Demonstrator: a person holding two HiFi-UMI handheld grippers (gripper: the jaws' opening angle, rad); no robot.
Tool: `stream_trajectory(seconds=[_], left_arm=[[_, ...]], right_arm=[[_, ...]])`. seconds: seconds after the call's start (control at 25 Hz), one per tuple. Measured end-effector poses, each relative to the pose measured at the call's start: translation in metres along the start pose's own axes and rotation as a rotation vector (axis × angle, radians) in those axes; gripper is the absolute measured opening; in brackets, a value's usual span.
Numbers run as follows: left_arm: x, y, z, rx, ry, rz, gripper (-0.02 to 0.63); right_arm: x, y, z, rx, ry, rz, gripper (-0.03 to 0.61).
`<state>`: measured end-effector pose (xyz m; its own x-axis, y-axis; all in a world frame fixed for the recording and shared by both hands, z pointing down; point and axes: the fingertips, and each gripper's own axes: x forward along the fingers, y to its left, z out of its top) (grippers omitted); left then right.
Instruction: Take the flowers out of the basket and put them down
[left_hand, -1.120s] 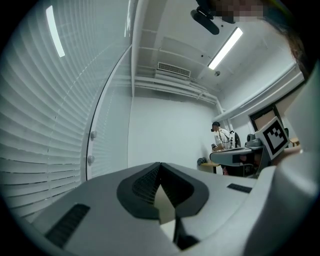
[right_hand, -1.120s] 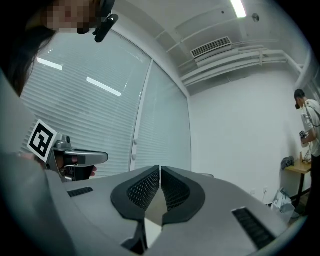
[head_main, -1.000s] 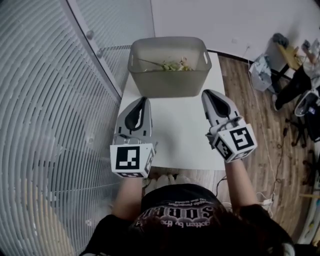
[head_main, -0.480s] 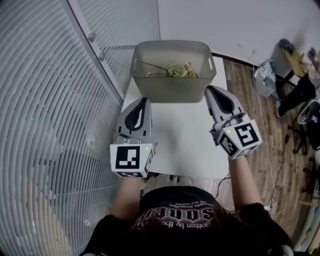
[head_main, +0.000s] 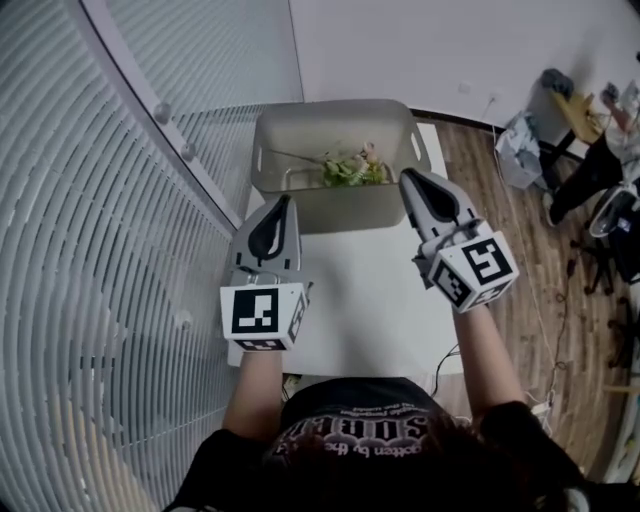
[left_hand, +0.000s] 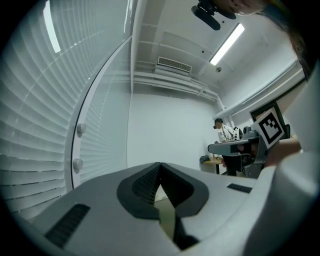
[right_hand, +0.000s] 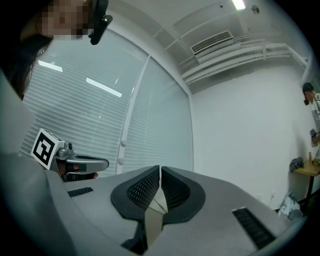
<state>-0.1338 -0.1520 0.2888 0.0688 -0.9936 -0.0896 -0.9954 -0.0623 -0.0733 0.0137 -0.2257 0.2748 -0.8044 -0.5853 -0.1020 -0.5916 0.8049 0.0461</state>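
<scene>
A grey plastic basket (head_main: 300, 205) stands at the far end of a white table (head_main: 350, 290) in the head view. Inside it lie flowers (head_main: 350, 170) with green leaves, pale blooms and a thin stem. My left gripper (head_main: 281, 200) is shut and empty, its tip at the basket's near left wall. My right gripper (head_main: 410, 178) is also shut and empty, its tip by the basket's near right corner. Both gripper views point up at the room, with the left gripper (left_hand: 159, 165) and right gripper (right_hand: 160, 168) showing pads pressed together and nothing between them.
A curved wall of white blinds (head_main: 100, 250) runs close along the table's left side. Wooden floor (head_main: 520, 250) lies to the right, with chairs and clutter (head_main: 590, 160) at the far right. The table's near edge is at the person's body.
Both grippers have moved forward to the basket's near wall; earlier they hovered over the middle of the table. The head view has shifted slightly.
</scene>
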Motion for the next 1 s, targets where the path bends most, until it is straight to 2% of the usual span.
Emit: stream_trajectory(seconds=[0.6, 1.0], left_arm=[[0.069, 0.044, 0.01, 0.03, 0.001, -0.059, 0.003], [0.097, 0.058, -0.004, 0.019, -0.001, -0.073, 0.003]], right_arm=[[0.067, -0.026, -0.004, 0.023, 0.006, -0.054, 0.031], [0.089, -0.042, -0.027, 0.032, 0.023, -0.086, 0.031]])
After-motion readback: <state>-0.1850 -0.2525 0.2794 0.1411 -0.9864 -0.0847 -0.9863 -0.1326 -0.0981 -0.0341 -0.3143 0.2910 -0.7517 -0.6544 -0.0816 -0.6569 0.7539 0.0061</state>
